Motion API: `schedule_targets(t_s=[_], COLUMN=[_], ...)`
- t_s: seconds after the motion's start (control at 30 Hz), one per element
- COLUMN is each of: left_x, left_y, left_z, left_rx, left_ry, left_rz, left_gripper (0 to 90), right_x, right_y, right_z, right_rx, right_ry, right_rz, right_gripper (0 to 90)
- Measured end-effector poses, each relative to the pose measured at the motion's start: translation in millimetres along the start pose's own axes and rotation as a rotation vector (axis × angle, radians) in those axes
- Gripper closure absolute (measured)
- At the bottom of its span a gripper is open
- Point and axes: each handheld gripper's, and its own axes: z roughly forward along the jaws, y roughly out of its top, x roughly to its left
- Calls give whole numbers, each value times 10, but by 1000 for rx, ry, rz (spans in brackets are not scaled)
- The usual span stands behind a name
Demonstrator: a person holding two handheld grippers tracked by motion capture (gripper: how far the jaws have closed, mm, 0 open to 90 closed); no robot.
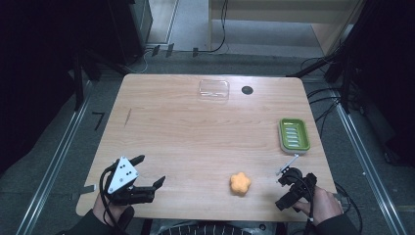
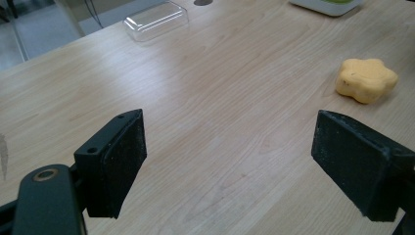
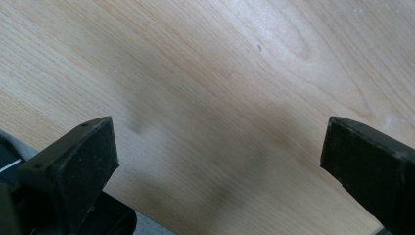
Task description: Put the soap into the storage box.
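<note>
Progress looks very small so far: nothing is held and nothing seems put in its place yet.

At the left of the high view, the left gripper (image 1: 148,171) rests near the front edge of the table (image 1: 171,127), with its jaws spread wide and nothing between them. In the left gripper view the same jaws stand far apart over bare wood, and the orange flower-shaped sponge (image 2: 366,80) lies ahead of them, at the right.

Going to the right, the clear plastic lid (image 1: 214,90) lies near the far edge of the table, well apart from both hands. It looks empty, as far as I can tell through the plastic.

The sponge (image 1: 240,183) lies flat on the table near the front edge, between the two grippers and closer to the right one. No jaw touches it.

The right gripper (image 1: 285,188) is at the front right corner. In the right gripper view its jaws are also wide, with only table wood between them.

Behind it, near the right edge, stands the green soap dish (image 1: 294,135). Its ribbed inside looks empty.

My judgement is that the sponge must still be picked up, and probably laid into the green dish, so nearly the whole work is left.
</note>
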Motion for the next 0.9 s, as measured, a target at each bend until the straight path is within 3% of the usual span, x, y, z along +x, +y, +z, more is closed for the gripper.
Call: schedule_targets(t_s=[0.47, 0.63, 0.9], left_x=[1, -14, 4], left_y=[7, 23, 3], left_z=[5, 32, -2], left_rx=[0, 22, 16], left_ry=[7, -3, 1], left_rz=[-14, -1, -11], left_gripper=[136, 136, 136], right_x=[69, 74, 130], right_y=[72, 78, 182], right_z=[5, 20, -48], right_rx=[-16, -17, -49], right_ry=[-2, -6, -12], right_rz=[-52, -58, -93], right_gripper=[4, 4, 4])
